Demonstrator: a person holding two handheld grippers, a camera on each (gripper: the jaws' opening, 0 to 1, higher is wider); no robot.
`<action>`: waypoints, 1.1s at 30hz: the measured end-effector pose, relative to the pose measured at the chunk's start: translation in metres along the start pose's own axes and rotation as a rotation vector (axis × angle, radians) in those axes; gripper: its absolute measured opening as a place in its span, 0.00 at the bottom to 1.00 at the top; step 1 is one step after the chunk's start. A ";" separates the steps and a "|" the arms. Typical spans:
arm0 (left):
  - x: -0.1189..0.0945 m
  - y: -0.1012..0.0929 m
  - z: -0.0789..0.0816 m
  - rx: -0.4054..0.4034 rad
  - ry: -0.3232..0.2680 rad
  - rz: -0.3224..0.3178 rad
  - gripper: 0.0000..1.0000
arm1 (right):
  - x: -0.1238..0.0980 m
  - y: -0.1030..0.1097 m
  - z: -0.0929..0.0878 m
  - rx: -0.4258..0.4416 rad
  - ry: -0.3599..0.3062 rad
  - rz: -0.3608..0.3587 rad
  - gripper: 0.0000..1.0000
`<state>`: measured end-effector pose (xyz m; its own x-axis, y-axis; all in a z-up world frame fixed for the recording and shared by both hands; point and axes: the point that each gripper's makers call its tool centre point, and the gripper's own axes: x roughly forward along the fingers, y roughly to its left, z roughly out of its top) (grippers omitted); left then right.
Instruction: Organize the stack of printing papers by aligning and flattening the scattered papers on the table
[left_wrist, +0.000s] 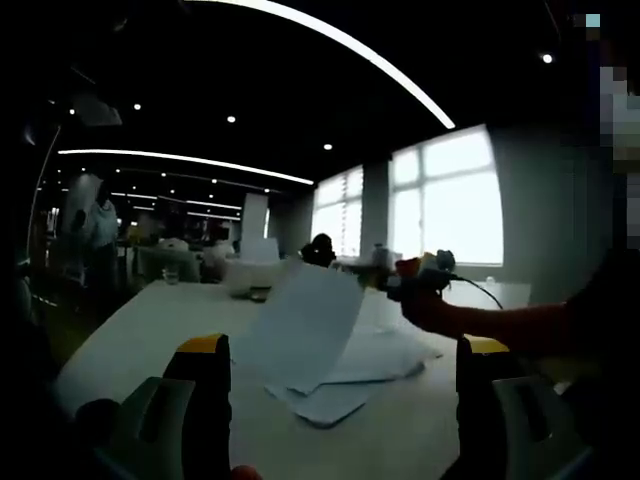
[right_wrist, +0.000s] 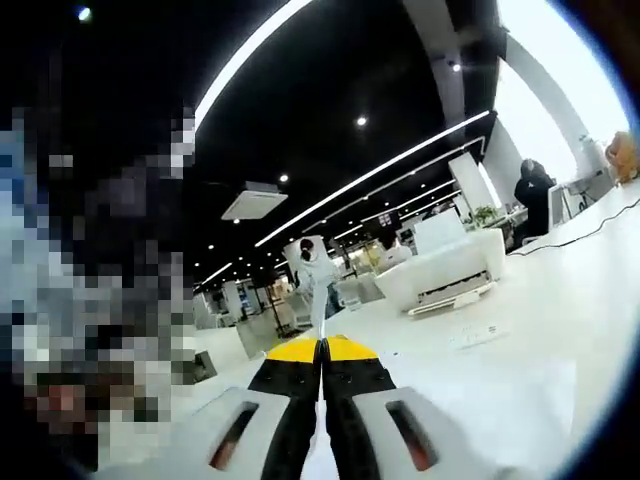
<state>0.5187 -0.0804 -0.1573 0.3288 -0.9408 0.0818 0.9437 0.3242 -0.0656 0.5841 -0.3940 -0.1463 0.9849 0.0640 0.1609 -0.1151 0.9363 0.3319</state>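
White table (left_wrist: 130, 335) bears scattered papers (left_wrist: 345, 380) | printer (right_wrist: 445, 270) beyond | right gripper (right_wrist: 322, 345) clamped on lifted sheet (left_wrist: 305, 325), tilted, long axis rising rightward | left gripper (left_wrist: 340, 350) jaws apart

right tongs (right_wrist: 322, 352) are pinched on a thin paper edge (right_wrist: 319, 425), white worktop (right_wrist: 520, 330) stretching out to a printer (right_wrist: 445, 268).
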 end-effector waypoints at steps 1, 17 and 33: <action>0.000 0.000 0.000 0.000 0.000 0.000 0.96 | 0.001 0.002 0.004 -0.001 -0.005 0.012 0.00; 0.001 0.000 0.000 -0.002 -0.001 0.001 0.96 | -0.004 0.060 0.049 -0.040 -0.073 0.150 0.00; -0.002 -0.003 0.005 -0.007 -0.020 0.002 0.96 | -0.017 0.130 0.105 -0.026 -0.084 0.353 0.00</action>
<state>0.5157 -0.0789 -0.1524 0.3313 -0.9381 0.1011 0.9429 0.3252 -0.0724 0.5393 -0.3096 -0.0083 0.8706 0.3575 0.3379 -0.4420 0.8700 0.2186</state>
